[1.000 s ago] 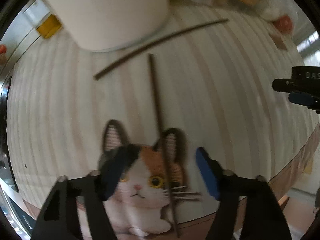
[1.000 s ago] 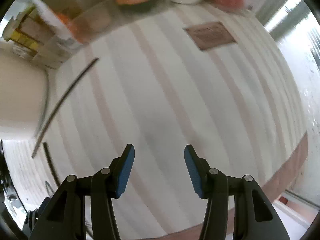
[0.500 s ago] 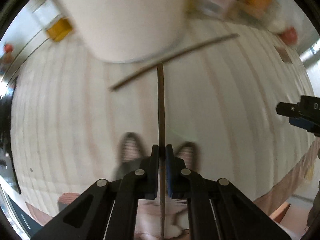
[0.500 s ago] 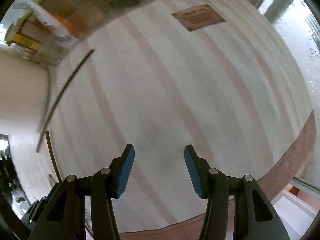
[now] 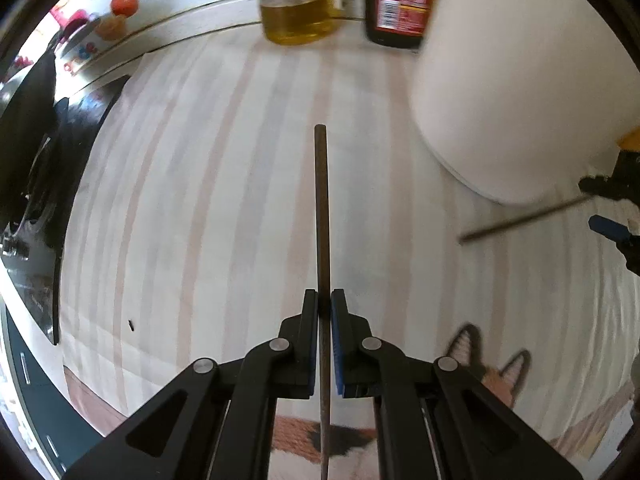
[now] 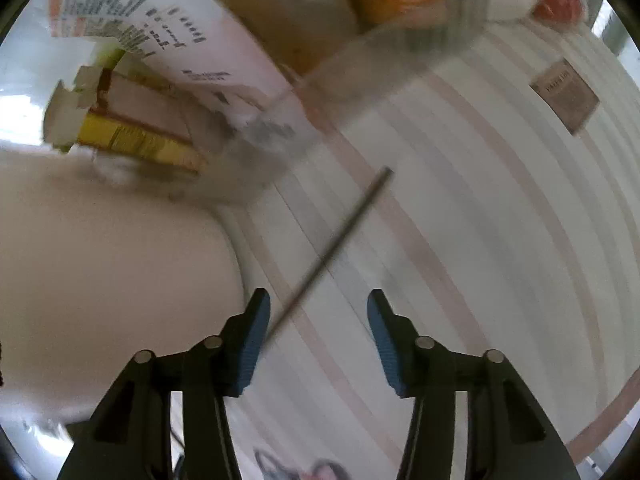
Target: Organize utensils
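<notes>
**Left jaws grip one chopstick; right jaws closing over the other**

The left gripper has its jaws clamped tight on a dark brown chopstick. The stick runs straight out ahead of the jaws, its blunt end well beyond the tips, and its other end passes back between the black arms toward the bottom of the view. It is clear of the striped cloth that covers the desk below.

Ahead and to the right of these jaws stands a large white container, its rounded base on the cloth. Just beyond its base lies a second chopstick, blurred, slanting toward the right gripper at the right edge. Below and right of the left jaws, a cat picture on the cloth shows its ears. Far ahead are a glass jar of yellow liquid and a dark bottle with a red label.

The right gripper has its jaws partly apart and closing. The second chopstick lies on the cloth between them, nearer the left pad, and slants away ahead to the right; the pads do not press on it. The white container fills the space to the left of these jaws. Farther ahead are blurred packages, and a brown tag on the cloth far to the right.
</notes>
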`<move>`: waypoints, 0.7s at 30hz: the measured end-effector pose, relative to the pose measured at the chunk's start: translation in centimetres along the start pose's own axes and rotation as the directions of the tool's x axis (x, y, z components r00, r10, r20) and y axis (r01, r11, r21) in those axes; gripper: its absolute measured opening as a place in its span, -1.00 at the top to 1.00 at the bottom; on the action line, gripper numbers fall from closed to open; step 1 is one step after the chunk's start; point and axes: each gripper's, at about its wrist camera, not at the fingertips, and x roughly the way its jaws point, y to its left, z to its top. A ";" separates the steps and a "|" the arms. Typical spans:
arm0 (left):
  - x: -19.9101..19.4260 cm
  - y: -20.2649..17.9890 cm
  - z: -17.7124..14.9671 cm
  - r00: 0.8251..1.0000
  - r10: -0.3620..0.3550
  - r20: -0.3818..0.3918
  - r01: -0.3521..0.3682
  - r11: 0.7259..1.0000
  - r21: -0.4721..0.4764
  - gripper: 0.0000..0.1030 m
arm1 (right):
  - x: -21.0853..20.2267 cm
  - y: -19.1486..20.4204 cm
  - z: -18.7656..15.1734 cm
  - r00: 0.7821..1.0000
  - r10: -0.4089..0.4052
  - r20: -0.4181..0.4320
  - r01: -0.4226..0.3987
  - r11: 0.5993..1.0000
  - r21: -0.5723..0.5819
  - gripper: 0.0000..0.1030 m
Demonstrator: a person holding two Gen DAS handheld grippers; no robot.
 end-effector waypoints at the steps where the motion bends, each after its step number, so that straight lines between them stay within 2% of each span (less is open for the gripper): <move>1: 0.2 0.3 0.3 1.000 0.002 -0.001 -0.002 1.000 -0.010 0.92 | 0.7 0.4 0.1 1.000 -0.021 -0.005 0.021 1.000 0.002 0.31; 2: 0.3 0.6 0.6 1.000 0.003 -0.004 -0.003 1.000 -0.018 0.92 | 1.3 0.8 0.5 0.999 -0.041 0.003 0.041 0.999 0.005 0.36; 3: 0.4 0.7 0.9 1.000 0.003 -0.006 -0.003 1.000 -0.023 0.92 | 2.0 2.9 0.4 0.998 -0.062 0.029 0.062 0.998 0.005 0.40; 6: 1.5 1.8 0.7 1.000 -0.001 -0.007 0.001 1.000 -0.027 0.92 | 2.9 4.2 -0.3 0.989 -0.141 0.035 0.142 0.990 -0.006 0.72; 7: 2.0 2.8 1.3 1.000 -0.006 -0.010 0.006 1.000 -0.028 0.92 | 3.5 5.1 1.2 0.989 -0.144 0.042 0.144 0.990 -0.008 0.77; 9: 2.5 3.8 1.8 1.000 -0.018 -0.016 0.018 0.999 -0.028 0.92 | 3.7 5.5 1.0 0.988 -0.147 0.044 0.149 0.988 -0.036 0.79; 10: 2.5 4.1 1.7 1.000 -0.022 -0.019 0.022 0.999 -0.025 0.92 | 3.5 5.0 -0.1 0.987 -0.155 0.042 0.157 0.986 -0.061 0.82; 13: 2.6 4.1 1.3 0.999 -0.037 -0.024 0.037 0.999 -0.011 0.92 | 3.4 4.3 -0.9 0.984 -0.177 0.017 0.178 0.971 -0.163 1.00; 16: 2.9 4.4 1.2 0.998 -0.052 -0.033 0.052 0.999 0.001 0.92 | 3.8 3.3 -1.6 0.981 -0.193 -0.036 0.181 0.960 -0.214 1.00; 17: 2.8 4.5 1.1 0.998 -0.059 -0.034 0.059 0.998 0.000 0.92 | 3.8 3.0 -1.7 0.981 -0.185 -0.057 0.169 0.962 -0.214 1.00; 19: 2.7 4.7 1.0 0.998 -0.061 -0.031 0.061 0.998 0.001 0.92 | 3.6 1.4 -1.6 0.993 -0.020 -0.121 0.006 0.993 -0.115 1.00; 21: 2.7 4.7 1.0 0.997 -0.065 -0.035 0.065 0.998 -0.008 0.92 | 3.2 0.7 -1.5 0.991 0.079 -0.109 -0.081 0.997 -0.011 0.95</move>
